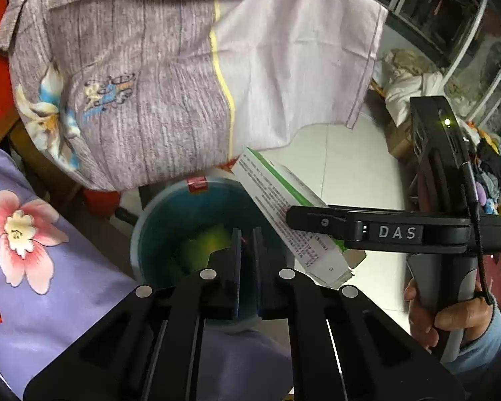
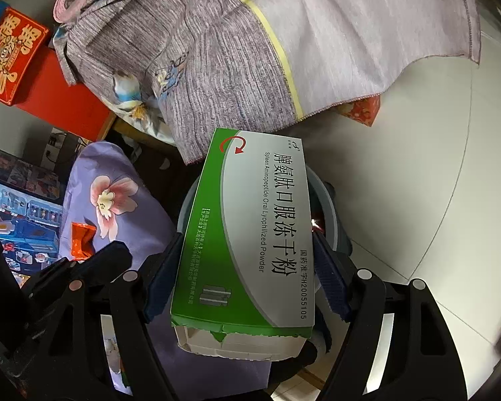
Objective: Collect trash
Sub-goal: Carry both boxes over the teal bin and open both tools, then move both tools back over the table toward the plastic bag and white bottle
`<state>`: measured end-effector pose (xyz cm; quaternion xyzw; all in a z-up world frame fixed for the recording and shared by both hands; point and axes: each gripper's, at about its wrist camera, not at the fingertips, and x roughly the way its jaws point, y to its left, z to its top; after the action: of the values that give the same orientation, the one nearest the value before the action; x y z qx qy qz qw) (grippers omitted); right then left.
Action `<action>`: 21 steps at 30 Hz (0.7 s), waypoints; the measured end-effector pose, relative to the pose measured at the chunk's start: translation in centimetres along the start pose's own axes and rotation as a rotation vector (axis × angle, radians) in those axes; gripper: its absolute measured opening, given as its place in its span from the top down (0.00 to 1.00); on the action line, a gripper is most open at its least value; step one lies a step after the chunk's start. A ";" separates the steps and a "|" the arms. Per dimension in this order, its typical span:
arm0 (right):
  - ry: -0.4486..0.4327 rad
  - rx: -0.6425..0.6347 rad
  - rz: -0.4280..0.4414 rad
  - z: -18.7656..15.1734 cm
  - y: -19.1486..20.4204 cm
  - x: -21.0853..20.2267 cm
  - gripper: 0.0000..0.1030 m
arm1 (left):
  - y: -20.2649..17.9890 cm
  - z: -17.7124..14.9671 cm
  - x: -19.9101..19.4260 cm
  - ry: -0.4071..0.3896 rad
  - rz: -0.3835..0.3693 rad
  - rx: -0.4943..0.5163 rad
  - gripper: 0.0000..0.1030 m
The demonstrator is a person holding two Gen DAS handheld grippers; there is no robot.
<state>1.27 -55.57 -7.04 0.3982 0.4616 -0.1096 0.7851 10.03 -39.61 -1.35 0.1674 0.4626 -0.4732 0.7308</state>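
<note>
Beside bin point(image 1: 170, 220), flowered bedding point(image 1: 50, 267), draped cloth point(image 1: 150, 83)

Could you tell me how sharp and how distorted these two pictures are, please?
Left wrist view: strong fisheye bending with dark corners; the bin below the shut left tongs looks soft and smeared. Right wrist view: the same curvature; the box clamped in the right tongs is crisp, its print readable, and the floor's lower right edge is streaked.

Both wrist views look down, close over the bin point(image 1: 183, 230); shared: bin, draped cloth point(image 2: 250, 50), floral bedding point(image 1: 50, 267).
</note>
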 end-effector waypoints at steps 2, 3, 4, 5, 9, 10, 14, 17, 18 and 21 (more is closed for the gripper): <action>0.001 -0.006 0.000 0.1 0.2 0.1 0.31 | 0.5 -0.1 -0.4 -0.001 0.010 -0.017 0.92; 0.006 -0.009 0.003 0.1 0.3 0.2 0.30 | 0.6 -0.2 -0.5 0.001 0.017 -0.025 0.92; 0.011 -0.013 0.005 0.1 0.4 0.3 0.30 | 0.9 -0.3 -0.6 0.006 0.023 -0.038 0.91; 0.014 -0.018 0.004 0.1 0.6 0.4 0.30 | 1.2 -0.6 -0.8 0.008 0.025 -0.050 0.89; 0.041 -0.039 0.007 -0.1 1.3 1.4 0.30 | 2.3 -1.8 -1.6 0.003 0.059 -0.093 0.37; 0.051 -0.039 0.006 -0.2 1.5 1.7 0.30 | 2.6 -2.2 -1.9 -0.007 0.067 -0.103 0.24; 0.093 -0.016 0.025 -0.4 1.8 3.1 0.28 | 3.8 -3.6 -2.4 0.003 0.058 -0.162 0.13; 0.100 -0.010 0.015 -0.6 2.1 3.4 0.27 | 4.6 -4.3 -2.6 0.019 0.051 -0.194 0.11; 0.100 -0.012 0.011 -0.6 2.2 3.3 0.27 | 4.8 -4.5 -2.6 0.024 0.051 -0.199 0.11; 0.100 -0.018 0.002 -0.8 2.6 3.1 0.24 | 5.1 -5.2 -2.8 0.038 0.054 -0.216 0.10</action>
<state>3.81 -52.68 -8.41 0.3964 0.5009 -0.0846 0.7647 11.32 -32.05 -2.64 0.1091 0.5199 -0.3977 0.7481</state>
